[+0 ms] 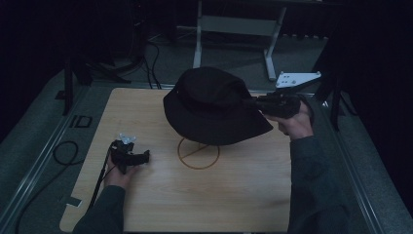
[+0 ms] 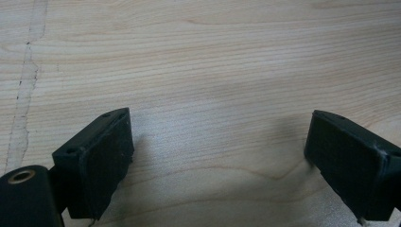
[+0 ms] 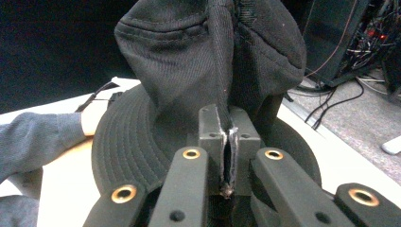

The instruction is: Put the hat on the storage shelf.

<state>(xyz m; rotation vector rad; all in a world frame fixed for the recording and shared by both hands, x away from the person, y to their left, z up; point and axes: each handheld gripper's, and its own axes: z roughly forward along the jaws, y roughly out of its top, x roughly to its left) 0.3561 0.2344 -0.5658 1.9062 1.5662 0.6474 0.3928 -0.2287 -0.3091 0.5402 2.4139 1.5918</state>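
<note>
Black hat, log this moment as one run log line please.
black hat: held above the table | right hand-held gripper: shut on hat crown | left hand-held gripper: open, low over table

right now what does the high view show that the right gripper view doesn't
High view: the whole wooden table, the brown circle marked on it below the hat, and the left gripper resting low at the left.
Right gripper view: the right gripper with jaws pinched shut on a fold of the crown, stitching on the brim.
Both: the black hat held up by that gripper.
</note>
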